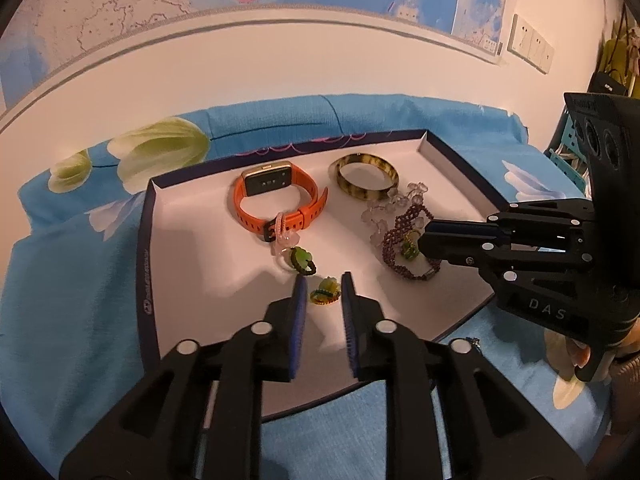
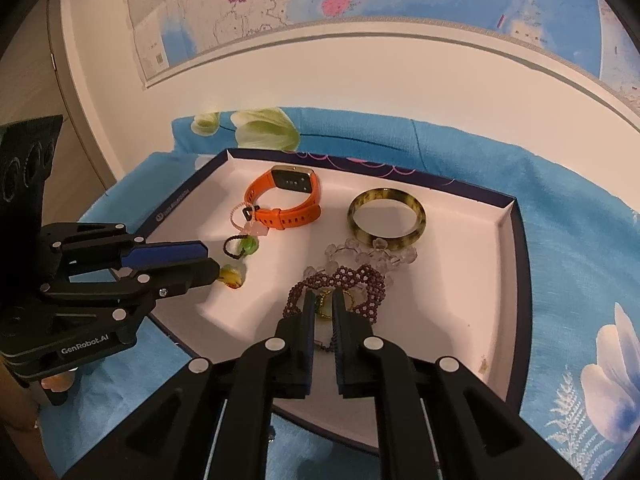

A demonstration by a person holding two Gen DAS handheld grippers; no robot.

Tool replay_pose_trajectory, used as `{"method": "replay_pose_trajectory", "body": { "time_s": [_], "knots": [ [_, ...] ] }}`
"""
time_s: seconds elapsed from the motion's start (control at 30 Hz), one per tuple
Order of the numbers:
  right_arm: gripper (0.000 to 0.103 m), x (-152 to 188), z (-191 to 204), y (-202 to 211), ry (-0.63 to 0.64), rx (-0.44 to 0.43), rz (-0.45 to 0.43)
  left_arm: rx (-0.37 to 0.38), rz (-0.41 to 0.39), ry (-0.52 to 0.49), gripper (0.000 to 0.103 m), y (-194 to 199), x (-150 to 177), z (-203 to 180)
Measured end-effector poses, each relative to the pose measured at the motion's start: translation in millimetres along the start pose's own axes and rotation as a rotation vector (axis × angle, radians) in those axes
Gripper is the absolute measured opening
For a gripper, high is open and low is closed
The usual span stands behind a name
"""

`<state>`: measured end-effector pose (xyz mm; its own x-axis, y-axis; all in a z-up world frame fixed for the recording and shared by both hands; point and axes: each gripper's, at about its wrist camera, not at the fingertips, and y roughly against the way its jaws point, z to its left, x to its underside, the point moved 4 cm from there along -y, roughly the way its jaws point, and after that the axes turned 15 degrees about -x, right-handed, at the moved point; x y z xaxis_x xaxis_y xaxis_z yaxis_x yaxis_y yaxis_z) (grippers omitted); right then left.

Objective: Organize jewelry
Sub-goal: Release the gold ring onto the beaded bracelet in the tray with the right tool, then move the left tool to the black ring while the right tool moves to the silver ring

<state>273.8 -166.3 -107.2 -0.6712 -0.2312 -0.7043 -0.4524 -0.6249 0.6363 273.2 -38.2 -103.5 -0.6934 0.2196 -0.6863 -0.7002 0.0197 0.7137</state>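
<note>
We hold the left gripper (image 1: 323, 280) narrowly parted, its pads flanking but not pressing the yellow ring (image 1: 326, 295) lying flat on the tray (image 1: 188, 216), while the right gripper (image 2: 323, 300), nearly shut, pinches a green-stoned ring (image 2: 325, 305) atop the purple beaded bracelet (image 2: 340, 280).

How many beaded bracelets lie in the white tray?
2: a clear crystal-bead bracelet beside the mottled brown bangle, and a purple woven-bead bracelet just nearer, at the right tool tips. None seems hidden.

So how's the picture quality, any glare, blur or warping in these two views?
Left wrist view: warm dim light, fisheye bends the wall map's lower border, soft shadows on the white-lined tray. Right wrist view: same warping, no strong glare, orange-strapped watch sharp.
</note>
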Motion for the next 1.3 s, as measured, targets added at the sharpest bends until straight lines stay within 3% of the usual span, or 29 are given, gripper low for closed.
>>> {"method": "replay_pose_trajectory", "body": {
  "time_s": [0.1, 0.17, 0.2, 0.43, 0.67, 0.97, 1.3],
  "knots": [
    [0.012, 0, 2, 6, 0.001, -0.007, -0.013, -0.005, -0.019, 0.002, 0.028, 8, 0, 1],
    [0.027, 0, 4, 11, -0.008, -0.013, -0.020, -0.012, -0.037, 0.003, 0.032, 15, -1, 1],
    [0.028, 0, 6, 14, -0.006, -0.018, -0.028, -0.011, -0.047, 0.003, 0.032, 19, -1, 1],
    [0.028, 6, 20, 32, 0.010, -0.053, -0.057, -0.010, -0.083, 0.021, 0.044, 42, 6, 5],
    [0.028, 29, 43, 46, 0.047, -0.114, -0.035, 0.022, -0.108, 0.016, 0.045, 64, 23, 8],
    [0.028, 50, 65, 7, 0.083, -0.124, 0.085, 0.034, -0.101, 0.014, 0.045, 71, 43, 9],
    [0.024, 43, 70, -9, 0.090, -0.076, 0.109, 0.041, -0.074, 0.057, 0.045, 66, 55, 20]
  ]
}}
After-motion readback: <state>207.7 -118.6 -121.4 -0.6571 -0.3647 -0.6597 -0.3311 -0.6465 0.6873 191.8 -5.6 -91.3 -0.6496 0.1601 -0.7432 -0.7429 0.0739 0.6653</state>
